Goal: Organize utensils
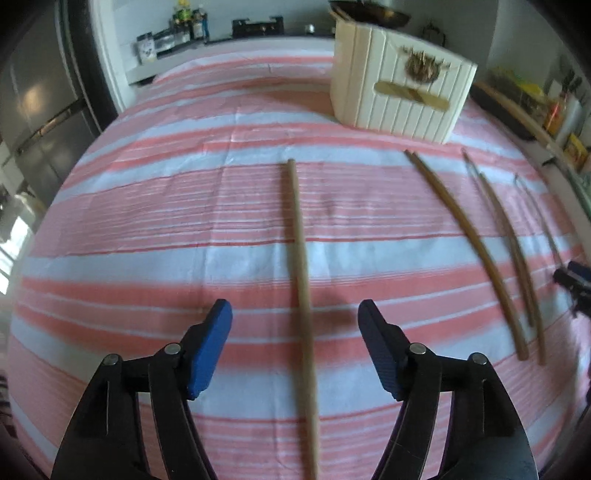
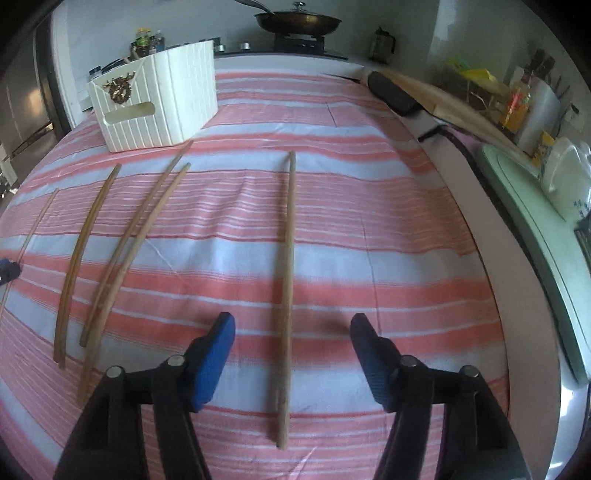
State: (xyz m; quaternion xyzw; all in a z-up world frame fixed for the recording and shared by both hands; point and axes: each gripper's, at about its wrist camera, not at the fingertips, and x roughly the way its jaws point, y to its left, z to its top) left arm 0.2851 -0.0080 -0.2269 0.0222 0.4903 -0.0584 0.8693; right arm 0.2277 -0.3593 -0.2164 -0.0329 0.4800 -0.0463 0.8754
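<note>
Two black hand-held grippers with blue pads hover over a table draped in a pink-and-white striped cloth (image 1: 147, 229). The left gripper (image 1: 295, 314) has its jaws spread wide, and a long, thin wooden chopstick (image 1: 301, 266) lies on the cloth between them, touching neither pad. The right gripper (image 2: 291, 325) is likewise spread apart, straddling another long wooden chopstick (image 2: 286, 266) that runs away from it along the cloth, also free of both pads.

Several more brown wooden chopsticks lie loose on the cloth between the two grippers: a darker pair lying together (image 2: 79, 254), and a lighter pair crossing slightly (image 2: 129, 243). In the left wrist view the same sticks show blurred off to the right, the darker pair (image 1: 469, 236) nearer the middle and the lighter pair (image 1: 509, 243) beyond.

At the far side of the cloth stands a cream ribbed storage box with a gold emblem and a slot handle (image 2: 159, 99), just beyond the far tips of the loose sticks. Behind it, a dark frying pan (image 2: 297, 22) sits on a stove.
</note>
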